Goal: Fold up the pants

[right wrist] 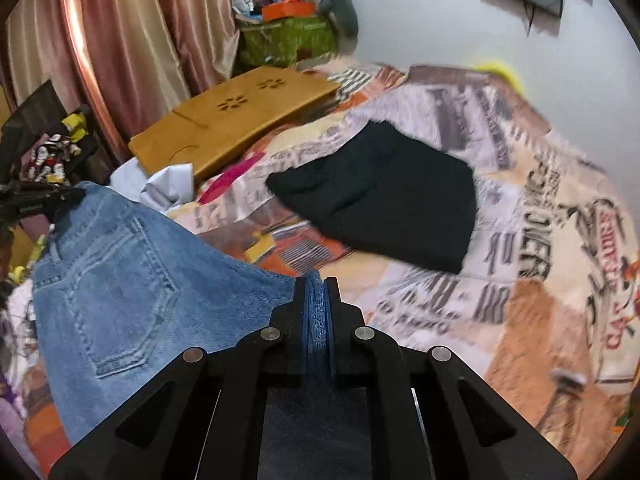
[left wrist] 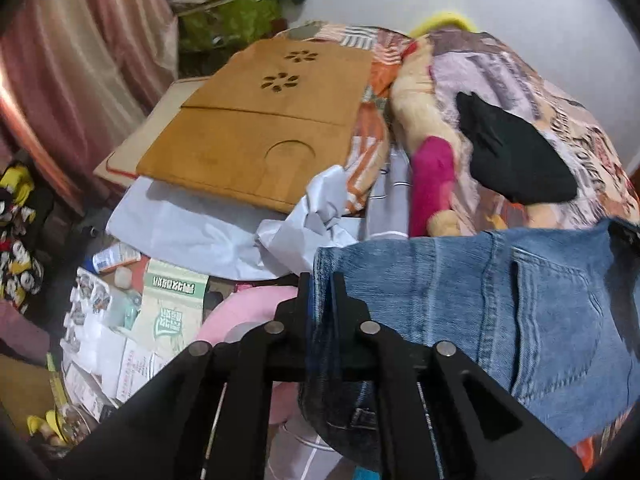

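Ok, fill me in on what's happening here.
A person is folding jeans over a bed, a gripper in each hand. The left gripper and the right gripper are each shut on an edge of the jeans, holding them up above the patterned blanket. A folded black garment already lies on the blanket.

A pink curtain (right wrist: 120,40) hangs beside a white wall (right wrist: 420,20), above a printed bedspread (right wrist: 520,208).

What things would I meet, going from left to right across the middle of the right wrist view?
Pink curtain → blue jeans, pinched by the right gripper → wooden lap desk → folded black garment → printed blanket.
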Demonstrator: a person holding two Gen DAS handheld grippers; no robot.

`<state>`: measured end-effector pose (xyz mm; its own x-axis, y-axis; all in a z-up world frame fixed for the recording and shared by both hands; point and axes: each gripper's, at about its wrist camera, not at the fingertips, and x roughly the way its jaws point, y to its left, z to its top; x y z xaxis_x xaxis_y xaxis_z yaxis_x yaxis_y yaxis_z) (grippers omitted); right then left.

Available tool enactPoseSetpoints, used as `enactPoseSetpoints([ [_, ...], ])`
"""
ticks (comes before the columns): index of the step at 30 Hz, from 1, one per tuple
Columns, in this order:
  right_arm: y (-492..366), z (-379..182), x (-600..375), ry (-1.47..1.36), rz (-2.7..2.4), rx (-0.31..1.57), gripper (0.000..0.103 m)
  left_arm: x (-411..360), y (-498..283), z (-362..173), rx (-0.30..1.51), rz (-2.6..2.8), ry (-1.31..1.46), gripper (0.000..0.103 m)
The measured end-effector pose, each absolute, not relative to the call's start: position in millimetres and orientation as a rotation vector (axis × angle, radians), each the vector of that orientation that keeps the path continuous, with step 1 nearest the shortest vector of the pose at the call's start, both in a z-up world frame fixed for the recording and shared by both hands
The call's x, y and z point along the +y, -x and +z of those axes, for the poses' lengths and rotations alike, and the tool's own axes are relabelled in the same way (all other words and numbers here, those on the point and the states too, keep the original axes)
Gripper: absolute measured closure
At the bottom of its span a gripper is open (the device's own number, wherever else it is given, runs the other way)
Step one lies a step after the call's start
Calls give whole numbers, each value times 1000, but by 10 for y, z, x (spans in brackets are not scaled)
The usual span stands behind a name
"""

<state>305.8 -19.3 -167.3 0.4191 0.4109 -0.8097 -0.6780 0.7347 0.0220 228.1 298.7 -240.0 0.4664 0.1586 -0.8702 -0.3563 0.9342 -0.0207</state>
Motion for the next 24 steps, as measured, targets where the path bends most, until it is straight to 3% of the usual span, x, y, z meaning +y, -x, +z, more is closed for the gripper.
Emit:
enactPoseSetpoints([
  [6, -3107, -1967, -183, 374, 641, 1036, 97, 2920, -2386, -2708, 1145, 329, 209, 94],
  [12, -3000, -1642, -394, 334, 626, 1002, 78, 2883, -2156, -2360, 1067, 371, 176, 81],
  [15, -2888, -1455, -491, 301, 624, 965, 67, 2860, -1981, -2092, 992, 381, 184, 64],
  [17, -2782, -1310, -553, 285, 629, 934, 65, 2840, -1861, -1938, 950, 366, 207, 44],
  [24, -2286, -971, -763, 307, 636, 826, 53, 2677, -1457, -1756, 926, 378, 304, 11],
])
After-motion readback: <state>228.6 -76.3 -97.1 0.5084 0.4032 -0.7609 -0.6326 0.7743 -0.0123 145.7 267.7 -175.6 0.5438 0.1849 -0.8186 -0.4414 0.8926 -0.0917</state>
